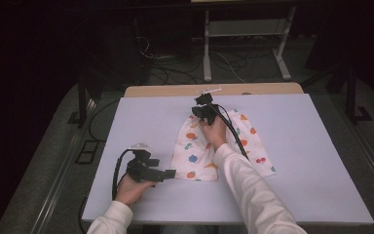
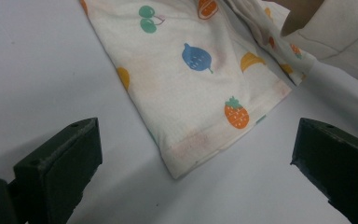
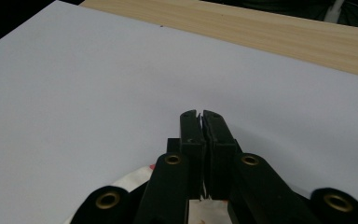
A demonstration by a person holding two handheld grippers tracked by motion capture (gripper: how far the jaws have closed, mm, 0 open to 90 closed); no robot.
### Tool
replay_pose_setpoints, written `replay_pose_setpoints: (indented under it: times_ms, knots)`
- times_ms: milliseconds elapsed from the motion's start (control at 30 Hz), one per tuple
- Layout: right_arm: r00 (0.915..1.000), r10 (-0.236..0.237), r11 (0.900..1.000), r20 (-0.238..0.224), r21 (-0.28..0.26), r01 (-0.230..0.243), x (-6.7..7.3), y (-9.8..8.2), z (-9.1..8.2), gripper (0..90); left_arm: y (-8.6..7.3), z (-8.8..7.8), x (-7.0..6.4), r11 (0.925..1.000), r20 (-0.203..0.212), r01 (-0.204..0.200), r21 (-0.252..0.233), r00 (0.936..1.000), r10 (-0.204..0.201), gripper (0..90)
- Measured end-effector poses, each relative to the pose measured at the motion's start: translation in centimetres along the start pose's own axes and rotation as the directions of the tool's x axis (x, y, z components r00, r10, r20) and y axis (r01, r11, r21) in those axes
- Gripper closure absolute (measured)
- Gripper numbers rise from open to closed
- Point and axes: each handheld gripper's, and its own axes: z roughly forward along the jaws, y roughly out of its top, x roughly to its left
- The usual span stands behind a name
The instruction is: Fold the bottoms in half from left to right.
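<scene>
A cream cloth (image 1: pixel 195 156) printed with coloured fruit lies flat on the white board (image 1: pixel 297 146). My right gripper (image 1: pixel 203 108) is at the cloth's far edge. In the right gripper view its jaws (image 3: pixel 201 114) are shut, with a thin sliver of the cloth (image 3: pixel 135 179) pinched between them. My left gripper (image 1: pixel 172 173) rests low by the cloth's near left corner and points right. In the left gripper view it (image 2: pixel 198 140) stands wide open, and the cloth's corner (image 2: pixel 186 93) lies ahead, between the jaws' lines but untouched.
The wooden table edge (image 1: pixel 175 90) runs past the board's far side, also in the right gripper view (image 3: pixel 261 32). The right sleeve (image 2: pixel 335 32) crosses the cloth. Cables and a metal stand (image 1: pixel 207 44) sit on the dark floor behind.
</scene>
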Motion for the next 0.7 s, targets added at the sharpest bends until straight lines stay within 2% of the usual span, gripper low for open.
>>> replay_pose_setpoints:
  times_ms: [200,433,567,700]
  knots:
    - [1.0,-0.002,1.0,0.001,0.006,0.002,0.01,-0.09,0.07,86.0,-0.2,0.21,-0.14,0.9997,0.001,-0.012,0.023,0.9999,0.012,4.4]
    - [0.9999,0.011,1.0,-0.001,0.001,-0.011,-0.06,-0.16,0.01,86.0,-0.44,0.62,0.1,0.9983,0.009,0.016,0.056,0.9998,-0.017,18.1]
    - [1.0,0.009,1.0,0.002,-0.002,-0.009,-0.02,-0.22,0.06,86.0,-0.48,0.66,0.11,0.9981,0.018,0.017,0.059,0.9997,-0.018,26.6]
    - [1.0,0.007,1.0,0.002,-0.003,-0.007,0.02,-0.23,0.07,86.0,-0.44,0.69,0.24,0.9982,0.014,0.021,0.056,0.9997,-0.021,31.4]
